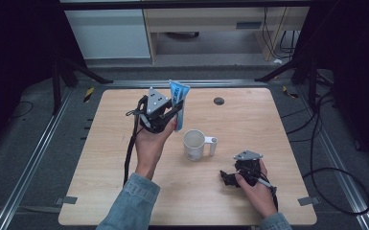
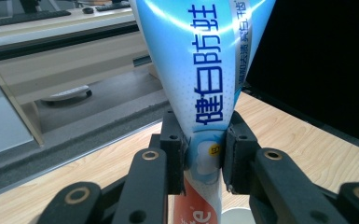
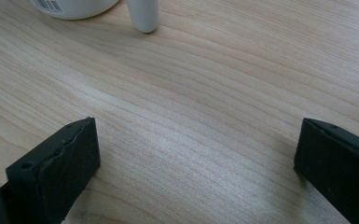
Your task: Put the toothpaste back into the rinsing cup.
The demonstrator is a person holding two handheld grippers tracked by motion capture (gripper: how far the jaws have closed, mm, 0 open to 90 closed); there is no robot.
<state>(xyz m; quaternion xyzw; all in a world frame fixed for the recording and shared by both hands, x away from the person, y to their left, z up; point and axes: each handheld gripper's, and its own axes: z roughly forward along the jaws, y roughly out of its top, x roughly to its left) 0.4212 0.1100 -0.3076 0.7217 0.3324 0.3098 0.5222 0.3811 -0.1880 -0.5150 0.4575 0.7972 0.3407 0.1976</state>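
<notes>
Toothpaste tube (image 2: 205, 70) clamped between left gripper (image 2: 204, 151) pads, long axis upright, crimped end up. Right gripper (image 3: 196, 154) apart, low over table (image 3: 214, 93), near mug (image 1: 194, 144).

both arms wear faded blue denim sleeves (image 1: 133, 201), and the left gripper (image 1: 165, 114) and right gripper (image 1: 231, 177) are black, grey-plated on top, trailing black cables, with brass-ringed screw holes

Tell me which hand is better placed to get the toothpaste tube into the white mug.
Left. The left gripper is already clamped on the toothpaste tube, held up just behind the white mug. The right gripper rests open on the table beside the mug, holding nothing.
</notes>
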